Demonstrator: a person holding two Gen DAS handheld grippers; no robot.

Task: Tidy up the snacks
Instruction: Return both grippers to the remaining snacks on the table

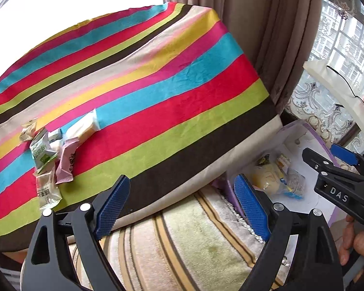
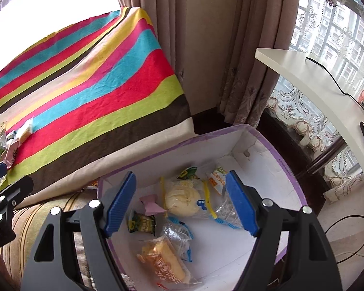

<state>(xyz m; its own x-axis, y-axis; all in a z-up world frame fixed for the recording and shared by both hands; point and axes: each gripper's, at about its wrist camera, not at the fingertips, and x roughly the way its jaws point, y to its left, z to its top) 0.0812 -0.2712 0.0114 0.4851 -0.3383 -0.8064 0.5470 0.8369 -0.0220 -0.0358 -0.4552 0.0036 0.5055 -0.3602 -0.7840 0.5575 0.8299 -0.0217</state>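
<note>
The left wrist view is aimed steeply down over the striped table (image 1: pixel 143 92), close above its near edge. The right wrist view is aimed down into the purple box (image 2: pixel 288 174), seen near. The table, box and curtain (image 1: pixel 262 36) are shared by both.

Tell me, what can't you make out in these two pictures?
- Snack pile on the striped cloth, left wrist view: overlapping wrappers, count unclear.
- Box, right wrist view: near corner hidden by the right gripper.
- Bun packet: print too blurred.
- Window, upper left, both views: washed out.
</note>
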